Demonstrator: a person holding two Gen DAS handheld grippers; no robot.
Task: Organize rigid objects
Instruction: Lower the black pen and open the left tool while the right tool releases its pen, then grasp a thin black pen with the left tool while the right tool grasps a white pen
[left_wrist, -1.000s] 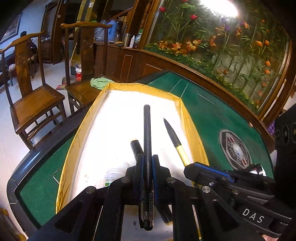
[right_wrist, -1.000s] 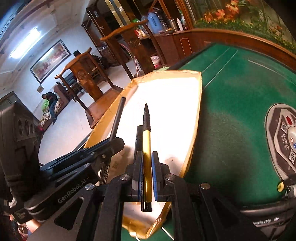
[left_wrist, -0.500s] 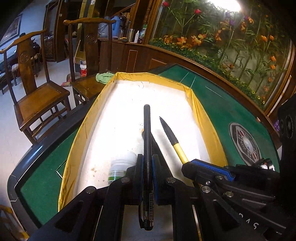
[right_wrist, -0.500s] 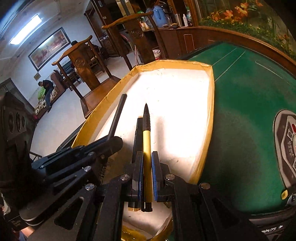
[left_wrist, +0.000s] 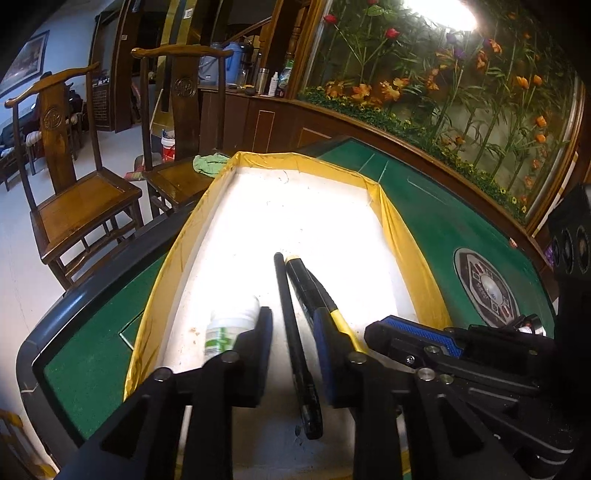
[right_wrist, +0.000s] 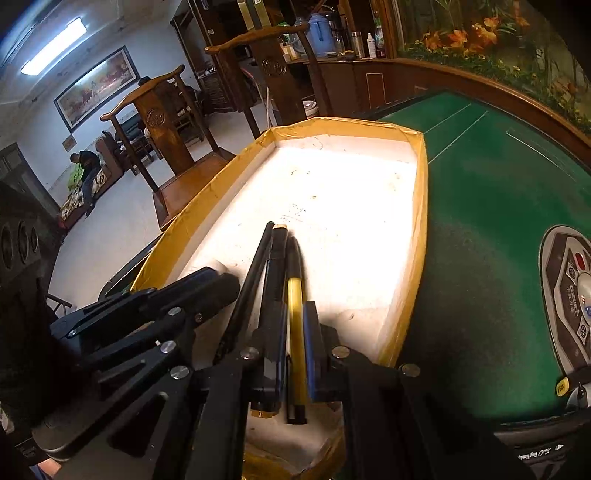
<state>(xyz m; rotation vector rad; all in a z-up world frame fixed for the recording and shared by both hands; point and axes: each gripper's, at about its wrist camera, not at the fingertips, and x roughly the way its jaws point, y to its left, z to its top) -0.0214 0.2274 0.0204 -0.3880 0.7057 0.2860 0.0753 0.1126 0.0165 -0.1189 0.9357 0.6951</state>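
Foam-white, yellow-taped tray (left_wrist: 399, 236) held 3 pens side by side. Left gripper (left_wrist: 293, 349), jaws opening, was releasing the slim black pen (left_wrist: 295, 347); right gripper (right_wrist: 293, 354) clamped the yellow-barrelled pen (right_wrist: 294, 306), likely released next.

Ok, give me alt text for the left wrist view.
The left gripper is opening around a thin black pen lying in a white tray with yellow edging. A yellow-barrelled pen and white bottle flank it.
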